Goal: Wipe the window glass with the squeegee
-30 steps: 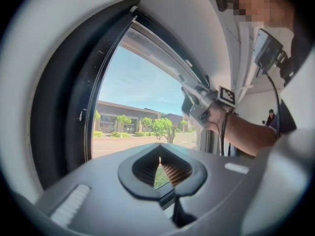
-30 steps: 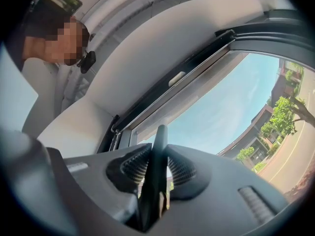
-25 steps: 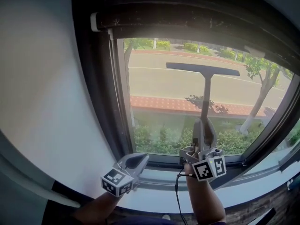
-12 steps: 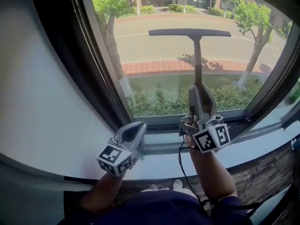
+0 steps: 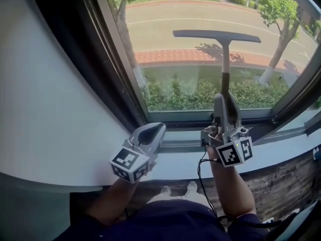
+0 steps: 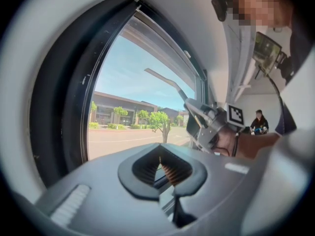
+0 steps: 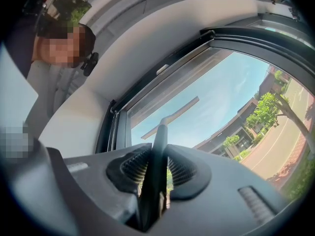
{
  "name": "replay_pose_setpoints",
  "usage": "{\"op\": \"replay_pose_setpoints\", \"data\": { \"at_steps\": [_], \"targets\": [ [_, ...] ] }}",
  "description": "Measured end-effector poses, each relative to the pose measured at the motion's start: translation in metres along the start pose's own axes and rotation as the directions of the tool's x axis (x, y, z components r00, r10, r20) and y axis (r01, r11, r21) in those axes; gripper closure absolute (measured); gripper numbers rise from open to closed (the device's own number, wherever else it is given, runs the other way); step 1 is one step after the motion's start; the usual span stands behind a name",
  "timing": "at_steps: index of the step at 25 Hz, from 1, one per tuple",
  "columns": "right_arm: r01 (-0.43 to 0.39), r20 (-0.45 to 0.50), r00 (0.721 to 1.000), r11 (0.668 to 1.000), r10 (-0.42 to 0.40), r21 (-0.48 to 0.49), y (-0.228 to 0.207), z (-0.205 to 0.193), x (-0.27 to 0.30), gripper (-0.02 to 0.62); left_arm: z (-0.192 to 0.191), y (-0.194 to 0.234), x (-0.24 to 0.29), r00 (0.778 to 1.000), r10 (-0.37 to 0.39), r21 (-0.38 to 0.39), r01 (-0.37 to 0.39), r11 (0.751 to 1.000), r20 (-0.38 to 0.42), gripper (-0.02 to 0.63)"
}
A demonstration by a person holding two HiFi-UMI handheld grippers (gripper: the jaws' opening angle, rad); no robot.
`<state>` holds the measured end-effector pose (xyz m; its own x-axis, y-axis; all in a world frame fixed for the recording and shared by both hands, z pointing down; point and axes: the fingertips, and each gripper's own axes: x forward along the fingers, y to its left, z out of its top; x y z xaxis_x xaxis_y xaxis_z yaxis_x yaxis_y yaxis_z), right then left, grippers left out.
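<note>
Sunlit window glass [image 5: 175, 59] spreads ahead. My right claw [image 5: 225, 98] pinches the squeegee [image 5: 224, 59] by its handle, with the blade across the pane's upper middle. Its own view shows the 2 jaws clamped on the handle. My left claw [image 5: 155, 129], pressed together and empty, sits by the sill [image 5: 180, 164] near the frame's lower left corner. Bare glass lies on both sides of the blade.

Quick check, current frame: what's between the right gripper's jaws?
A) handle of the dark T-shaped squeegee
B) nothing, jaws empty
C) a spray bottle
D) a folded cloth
A: in the right gripper view, the right gripper has its jaws closed on the handle of the dark T-shaped squeegee, whose blade is up against the window glass.
</note>
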<state>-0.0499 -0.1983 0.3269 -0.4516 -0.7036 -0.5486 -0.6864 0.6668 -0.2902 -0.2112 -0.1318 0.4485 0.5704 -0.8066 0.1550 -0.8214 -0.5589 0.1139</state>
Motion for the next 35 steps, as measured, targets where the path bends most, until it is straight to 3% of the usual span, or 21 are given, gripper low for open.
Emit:
{"op": "replay_pose_setpoints", "data": {
  "at_steps": [6,9,18,35],
  "targets": [
    [0.021,-0.039,0.999,1.0,-0.021,0.015,-0.006,-0.019,-0.021,0.491,-0.017,-0.008,0.0,0.999,-0.026,-0.015,0.026,1.0,-0.027,0.601],
    [0.031,-0.05,0.998,0.999,-0.03,0.029,-0.008,-0.029,-0.028,0.491,-0.021,-0.007,-0.003,0.999,-0.023,0.013,0.023,1.0,-0.044,0.601],
    [0.074,-0.097,0.993,0.996,-0.068,0.059,-0.016,-0.063,-0.058,0.491,-0.041,-0.013,-0.003,0.995,-0.044,-0.042,0.04,0.998,-0.085,0.601],
    [0.18,-0.256,0.955,0.979,-0.152,0.09,-0.037,-0.133,-0.125,0.492,-0.067,-0.017,-0.005,0.989,-0.06,-0.027,0.057,0.998,-0.134,0.601]
  ]
}}
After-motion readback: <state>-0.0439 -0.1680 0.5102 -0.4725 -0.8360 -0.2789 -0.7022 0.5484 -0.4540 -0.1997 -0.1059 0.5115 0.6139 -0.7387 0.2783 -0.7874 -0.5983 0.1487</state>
